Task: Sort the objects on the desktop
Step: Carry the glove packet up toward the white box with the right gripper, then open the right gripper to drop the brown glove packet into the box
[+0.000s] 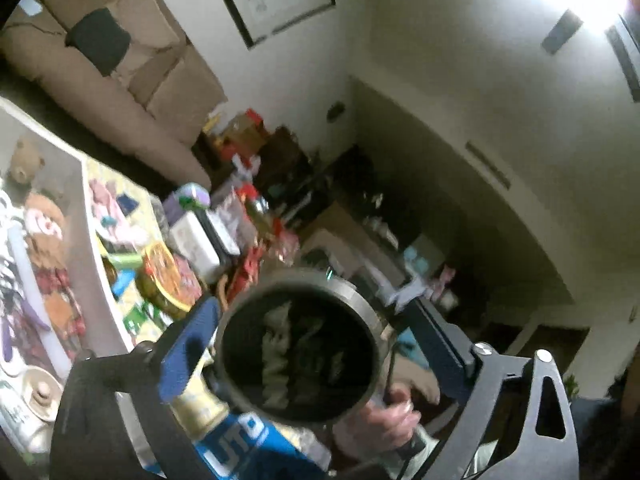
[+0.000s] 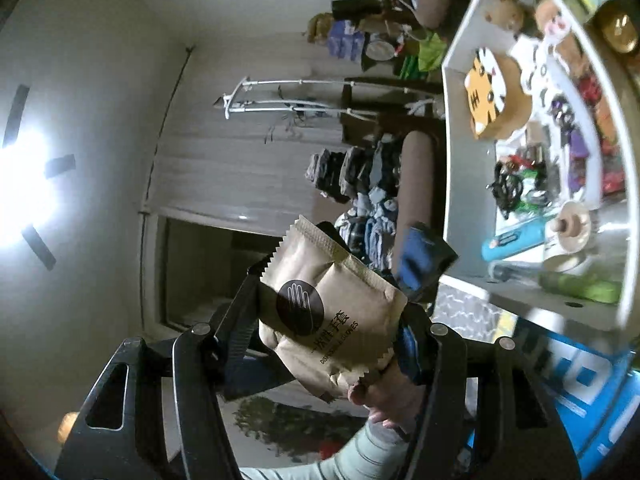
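A: What is hiding behind the round dark can (image 1: 298,344) in the left wrist view?

B: It is covering most of the gap between the fingers, and motion blur is smearing its contents into pale and dark streaks, so I cannot tell what is inside. The bottom edge is cutting off the blue box (image 1: 244,448), leaving only part of its lettering.

A: And the right wrist view?

B: The brown packet (image 2: 328,312) is hiding part of one blue pad (image 2: 416,258). Glare from the ceiling light (image 2: 20,184) is washing out that corner, and the white tray (image 2: 452,160) is running past the right edge.
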Demonstrator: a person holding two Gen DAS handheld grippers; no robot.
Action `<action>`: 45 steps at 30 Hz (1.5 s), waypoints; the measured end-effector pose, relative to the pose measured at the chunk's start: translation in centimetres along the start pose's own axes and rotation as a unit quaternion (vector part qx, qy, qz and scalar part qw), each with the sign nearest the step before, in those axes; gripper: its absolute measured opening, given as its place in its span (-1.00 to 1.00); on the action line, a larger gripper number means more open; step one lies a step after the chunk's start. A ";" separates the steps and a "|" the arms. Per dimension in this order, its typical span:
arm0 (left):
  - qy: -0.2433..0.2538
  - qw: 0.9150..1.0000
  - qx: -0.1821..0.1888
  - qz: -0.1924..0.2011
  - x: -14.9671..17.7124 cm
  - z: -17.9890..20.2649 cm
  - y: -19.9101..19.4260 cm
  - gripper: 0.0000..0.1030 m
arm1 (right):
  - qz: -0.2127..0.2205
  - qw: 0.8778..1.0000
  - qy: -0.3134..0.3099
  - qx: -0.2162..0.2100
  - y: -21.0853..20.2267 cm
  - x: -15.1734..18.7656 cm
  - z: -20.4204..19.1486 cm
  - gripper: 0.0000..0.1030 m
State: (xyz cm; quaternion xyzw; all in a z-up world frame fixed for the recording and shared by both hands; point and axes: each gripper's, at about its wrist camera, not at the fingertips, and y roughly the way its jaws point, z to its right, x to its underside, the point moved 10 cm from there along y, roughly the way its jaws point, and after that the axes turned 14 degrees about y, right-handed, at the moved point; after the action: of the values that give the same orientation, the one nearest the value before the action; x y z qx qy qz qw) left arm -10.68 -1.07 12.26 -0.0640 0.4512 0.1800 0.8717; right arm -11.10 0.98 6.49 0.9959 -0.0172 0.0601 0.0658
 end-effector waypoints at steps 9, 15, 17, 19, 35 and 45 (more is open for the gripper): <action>-0.028 0.999 -0.034 0.032 -1.6 -3.8 -3.8 0.54 | 0.017 0.997 0.066 -0.023 3.9 -3.4 2.4 0.14; -0.076 0.988 -0.118 0.057 -2.1 -9.3 -8.0 0.54 | 0.035 0.996 0.084 0.007 7.1 -6.7 4.2 0.14; -0.094 0.984 -0.138 0.066 -2.3 -10.9 -9.6 0.54 | 0.045 0.995 0.062 0.067 7.8 -8.1 5.3 0.14; -0.106 0.978 -0.168 0.062 -2.3 -12.2 -10.9 0.54 | 0.053 0.989 0.040 0.129 7.8 -9.3 6.1 0.14; -0.043 0.952 -0.288 -0.097 0.9 -12.9 -7.8 0.55 | 0.091 0.877 -0.125 0.454 1.1 -10.3 8.2 0.14; -0.086 0.929 -0.344 -0.109 2.2 -15.7 -9.3 0.63 | 0.104 0.829 -0.161 0.526 1.9 -12.7 10.0 0.71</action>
State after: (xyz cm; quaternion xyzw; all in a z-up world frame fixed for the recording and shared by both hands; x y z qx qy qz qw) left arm -18.10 -13.46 0.82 -0.3933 0.2753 0.2326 0.8458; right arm -22.57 -1.91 -4.66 0.8678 -0.0965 -0.0950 -0.4781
